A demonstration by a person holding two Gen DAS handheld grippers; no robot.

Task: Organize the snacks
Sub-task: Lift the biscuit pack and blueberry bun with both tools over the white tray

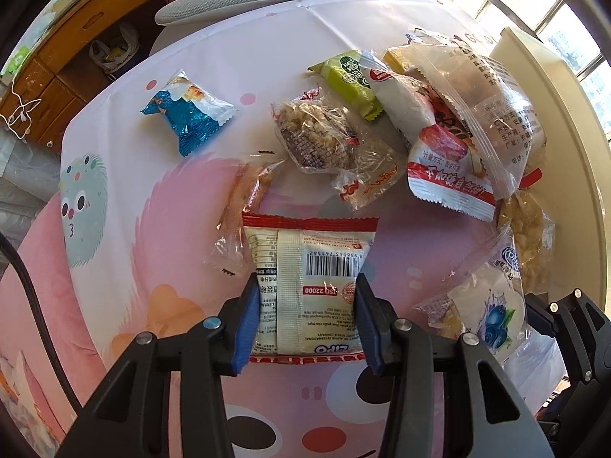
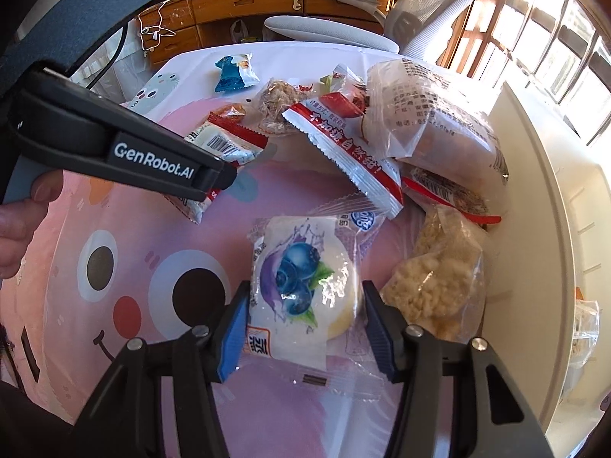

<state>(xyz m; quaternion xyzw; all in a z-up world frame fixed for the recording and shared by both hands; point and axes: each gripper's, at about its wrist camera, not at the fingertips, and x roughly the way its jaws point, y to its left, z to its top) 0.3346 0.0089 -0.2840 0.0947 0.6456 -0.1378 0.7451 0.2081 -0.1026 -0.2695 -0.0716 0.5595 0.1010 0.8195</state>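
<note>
Red-edged cream packet [image 1: 305,290] pinched by its sides in left tool [image 1: 305,320], just clear of bench [image 1: 191,198], presumably for sorting; blueberry bun pack [image 2: 301,290] flat on bench, clamped between right tool [image 2: 303,328] pads, likely next; remaining snacks heaped against white tray [image 2: 534,191].

"genrobot.ai" on the left gripper [image 2: 214,187]; "zipo", "22000" on the red-edged packet [image 1: 309,286].
</note>
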